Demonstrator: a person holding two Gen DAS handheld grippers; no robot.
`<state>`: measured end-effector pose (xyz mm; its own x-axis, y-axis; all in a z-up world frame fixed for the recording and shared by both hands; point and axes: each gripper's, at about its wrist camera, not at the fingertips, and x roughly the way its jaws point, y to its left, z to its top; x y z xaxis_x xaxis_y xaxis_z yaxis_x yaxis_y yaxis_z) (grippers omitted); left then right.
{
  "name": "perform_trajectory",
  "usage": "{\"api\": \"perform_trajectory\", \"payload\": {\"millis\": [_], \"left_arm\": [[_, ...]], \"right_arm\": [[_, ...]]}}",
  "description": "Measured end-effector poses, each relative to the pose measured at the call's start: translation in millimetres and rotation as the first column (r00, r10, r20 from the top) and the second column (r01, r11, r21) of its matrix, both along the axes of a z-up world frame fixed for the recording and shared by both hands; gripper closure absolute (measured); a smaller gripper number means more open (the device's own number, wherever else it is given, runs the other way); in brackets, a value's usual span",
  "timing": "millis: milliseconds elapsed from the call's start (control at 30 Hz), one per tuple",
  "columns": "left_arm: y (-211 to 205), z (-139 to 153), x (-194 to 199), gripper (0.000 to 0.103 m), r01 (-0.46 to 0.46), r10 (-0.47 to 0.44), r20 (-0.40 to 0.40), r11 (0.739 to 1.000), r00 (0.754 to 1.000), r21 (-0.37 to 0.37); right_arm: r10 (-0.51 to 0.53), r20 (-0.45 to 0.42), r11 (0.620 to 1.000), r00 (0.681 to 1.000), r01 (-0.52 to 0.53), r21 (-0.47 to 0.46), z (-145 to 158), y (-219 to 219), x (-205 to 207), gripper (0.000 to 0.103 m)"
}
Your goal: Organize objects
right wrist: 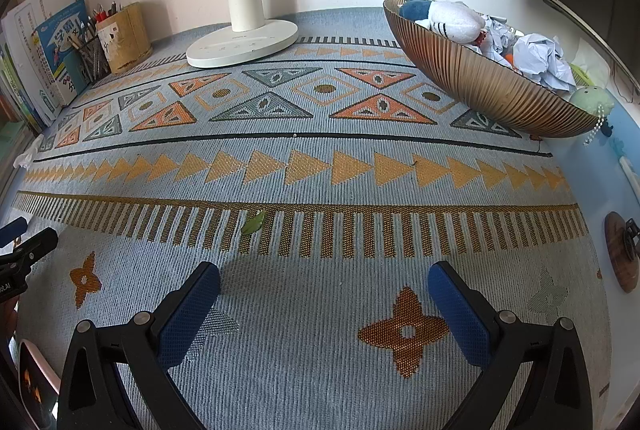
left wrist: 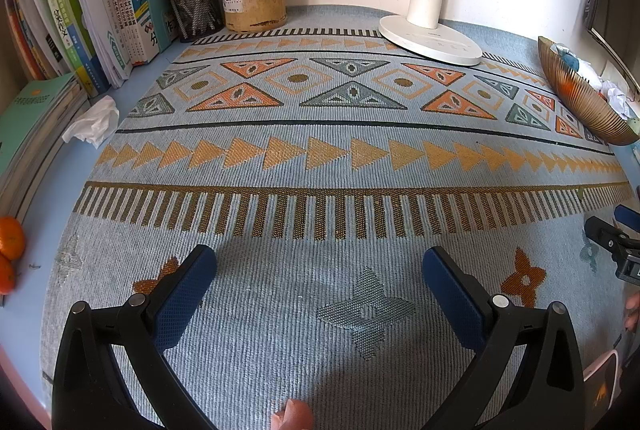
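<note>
Stuff you've got scattered around the desk

Crumpled tissue (left wrist: pixel 94 121) sits by the books at left, two oranges (left wrist: pixel 9 254) near the left edge, and a small green leaf (right wrist: pixel 254 222) lies flat mid-mat.

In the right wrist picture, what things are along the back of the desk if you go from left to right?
Books → mesh pen cup → bamboo pen holder → white lamp base → brown ribbed bowl with a plush toy and crumpled paper.
</note>
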<state>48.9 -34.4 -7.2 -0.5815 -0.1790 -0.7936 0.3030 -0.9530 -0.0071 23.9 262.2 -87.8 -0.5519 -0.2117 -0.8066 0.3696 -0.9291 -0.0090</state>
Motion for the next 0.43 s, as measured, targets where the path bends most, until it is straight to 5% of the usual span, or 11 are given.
{"api": "perform_trajectory", "payload": {"millis": [433], "left_arm": [[0.0,-0.1,0.6,0.000,-0.002,0.002,-0.003,1.000,1.000,0.007]], "right_arm": [[0.000,0.002,1.000,1.000,0.000,0.000,0.3,0.1,-0.2,0.000]]}}
